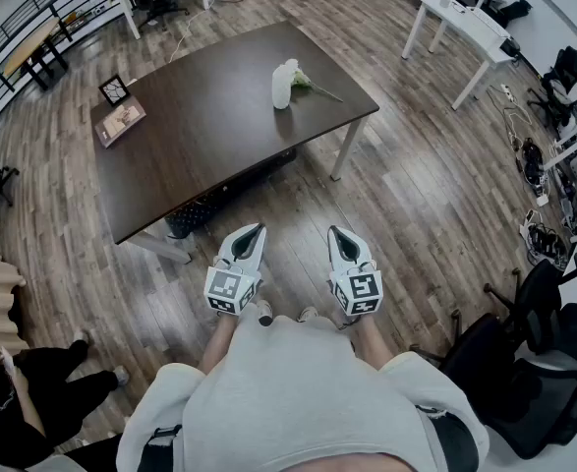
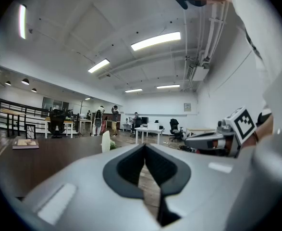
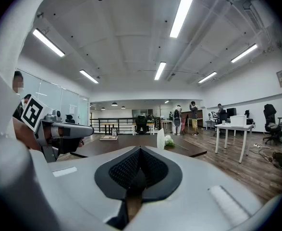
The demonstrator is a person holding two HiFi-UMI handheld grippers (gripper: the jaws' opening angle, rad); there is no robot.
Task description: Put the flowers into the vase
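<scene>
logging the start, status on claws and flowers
Left claw shut, empty. Right claw shut, empty. Flowers on table beside vase, not in. Nothing seen in the way.

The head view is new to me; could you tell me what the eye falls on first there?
The left gripper and right gripper are held side by side at the picture's lower middle, both shut and empty. Beyond them stands a dark table, with a white vase near its right end and the flowers lying beside it, not yet in it.
</scene>
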